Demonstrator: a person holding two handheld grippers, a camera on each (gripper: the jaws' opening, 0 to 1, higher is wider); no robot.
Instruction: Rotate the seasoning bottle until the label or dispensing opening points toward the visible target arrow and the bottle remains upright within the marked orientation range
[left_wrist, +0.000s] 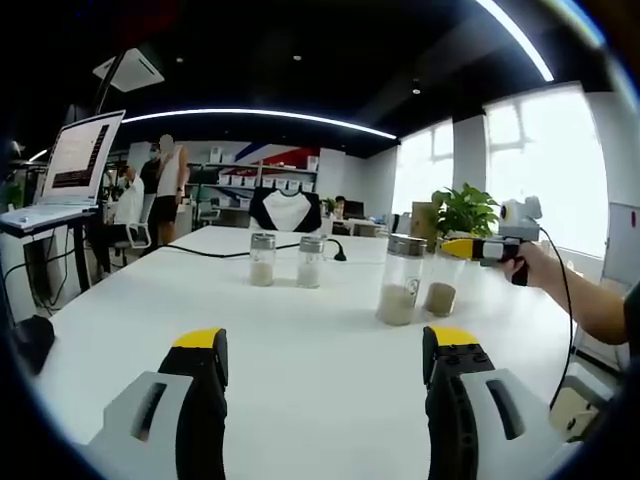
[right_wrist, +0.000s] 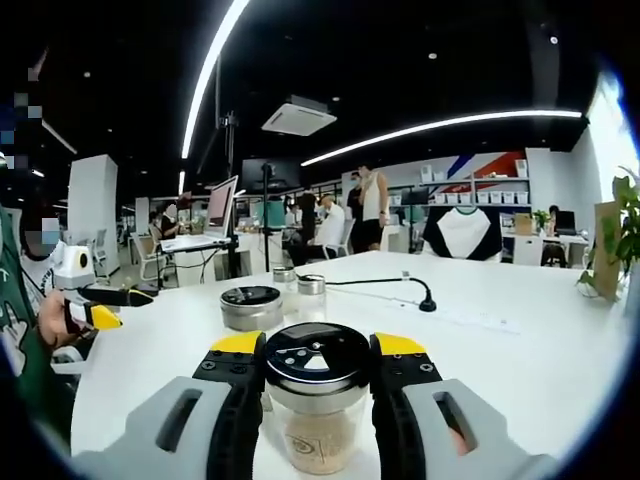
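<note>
Your right gripper (right_wrist: 318, 375): fingers closed around clear glass seasoning bottle with black shaker lid (right_wrist: 317, 400), gripped just under lid so you can twist it upright on white tabletop (right_wrist: 520, 340). Your left gripper (left_wrist: 325, 385): fingers wide apart, empty, held back. Target arrow not discernible.

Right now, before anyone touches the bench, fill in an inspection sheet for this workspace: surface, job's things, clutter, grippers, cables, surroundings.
Surface: white table, bare in front of the left gripper.
Job's things: seasoning bottle upright, dark perforated lid, tan grains inside; no target arrow seen.
Clutter: a larger jar beside the held bottle; two small shakers farther back.
Grippers: right gripper has its jaws against both sides of the seasoning bottle; left gripper open, holding nothing, above the table.
Cables: black cable lying across the table's far part.
Surroundings: open office, laptop on a stand, potted plant, people standing behind.
</note>
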